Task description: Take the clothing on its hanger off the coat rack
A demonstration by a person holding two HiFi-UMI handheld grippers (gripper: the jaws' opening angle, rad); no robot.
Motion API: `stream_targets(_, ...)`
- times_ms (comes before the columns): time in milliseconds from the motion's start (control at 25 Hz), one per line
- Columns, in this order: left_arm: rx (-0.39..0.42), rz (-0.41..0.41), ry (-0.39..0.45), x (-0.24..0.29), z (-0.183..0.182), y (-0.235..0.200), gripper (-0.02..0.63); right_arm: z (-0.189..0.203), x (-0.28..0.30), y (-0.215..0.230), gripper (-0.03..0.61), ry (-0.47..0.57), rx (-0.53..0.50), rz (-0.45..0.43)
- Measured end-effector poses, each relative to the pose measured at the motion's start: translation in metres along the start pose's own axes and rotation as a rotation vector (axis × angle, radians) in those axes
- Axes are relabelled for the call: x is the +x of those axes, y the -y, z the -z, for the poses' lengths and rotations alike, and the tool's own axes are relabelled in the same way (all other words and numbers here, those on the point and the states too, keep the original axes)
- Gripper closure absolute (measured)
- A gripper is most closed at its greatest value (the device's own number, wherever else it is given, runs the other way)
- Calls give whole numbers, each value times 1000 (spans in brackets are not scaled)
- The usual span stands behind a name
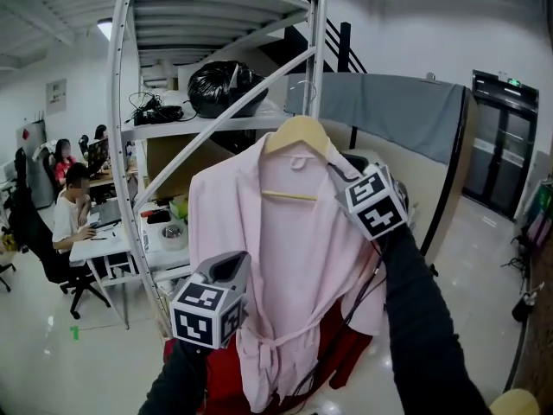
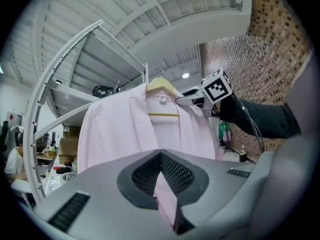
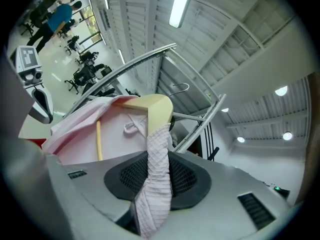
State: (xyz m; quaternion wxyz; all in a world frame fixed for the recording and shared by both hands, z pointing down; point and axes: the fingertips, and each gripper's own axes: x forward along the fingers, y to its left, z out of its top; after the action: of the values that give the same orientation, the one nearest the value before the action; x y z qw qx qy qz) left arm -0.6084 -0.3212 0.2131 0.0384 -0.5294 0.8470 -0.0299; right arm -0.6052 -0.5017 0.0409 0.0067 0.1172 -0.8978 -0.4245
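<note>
Left gripper (image 1: 233, 266), nearest, pinches front edge of pink robe (image 1: 294, 258); right gripper (image 1: 339, 169) clamps shoulder cloth beside wooden hanger (image 1: 298, 132) (soft, light, probably slippery: best lifted by hanger).

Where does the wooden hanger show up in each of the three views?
Head view: wooden hanger at upper centre, carrying the pink robe.
Left gripper view: upper centre, seen head-on.
Right gripper view: centre, seen close and from its end.
Shared landmark: the pink robe, draped on the hanger in all three.

Black bag (image 1: 226, 86) high behind; seated person (image 1: 69, 216) at desk (image 1: 97, 248) left; grey partition (image 1: 389, 111); red garment (image 1: 350, 353) low.
</note>
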Motion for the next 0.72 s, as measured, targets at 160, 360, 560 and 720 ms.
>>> stream_targets(160, -1, -41, -15, 15, 5, -1, 601, 19, 23, 5, 479, 20, 1, -8)
stream_targets(360, -9, -56, -54, 31, 21, -5, 601, 46, 42, -4, 479, 35, 13, -2)
stream_targets(560, -25, -44, -97, 41, 44, -3, 601, 88, 58, -28, 479, -7, 39, -15)
stream_targets(720, -44, -40, -128, 49, 66, -8, 601, 124, 78, -49, 479, -50, 46, -10)
